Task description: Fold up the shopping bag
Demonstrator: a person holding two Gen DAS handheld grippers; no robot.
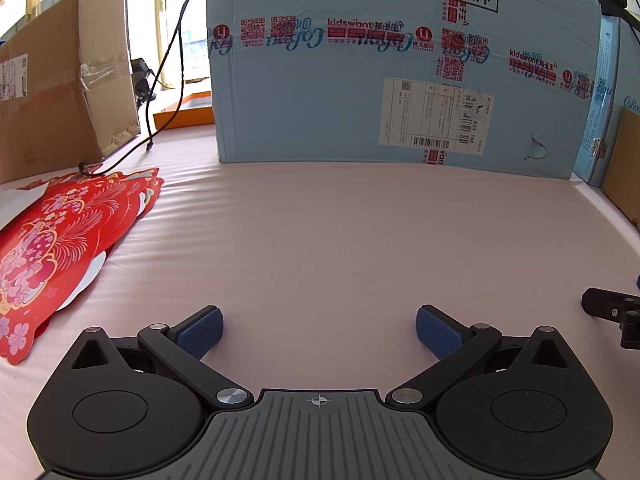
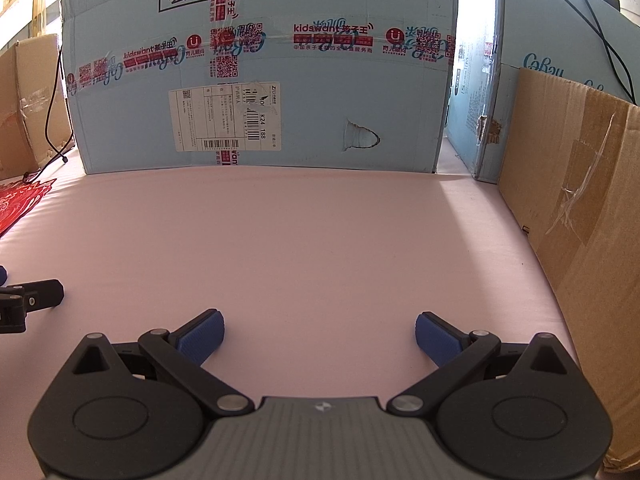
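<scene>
On the pale pink padded table surface (image 1: 340, 232), your flat red shopping bags with pink and gold floral print (image 1: 52, 248) lie stacked far to the left of your left gripper (image 1: 319, 330), well apart from it and nothing between. Its blue ribbed pads (image 1: 202, 330) are spread wide, holding nothing. Your right gripper (image 2: 319, 334) is likewise spread wide and empty, near the left one; only a red corner of the bags shows at its left edge. A large light-blue cardboard box with printed tape (image 1: 400, 80) walls the far side, a brown cardboard box (image 1: 60, 80) with a black cable (image 1: 176, 72) stands behind the bags, and a taped brown cardboard panel (image 2: 580, 200) lines your right.
</scene>
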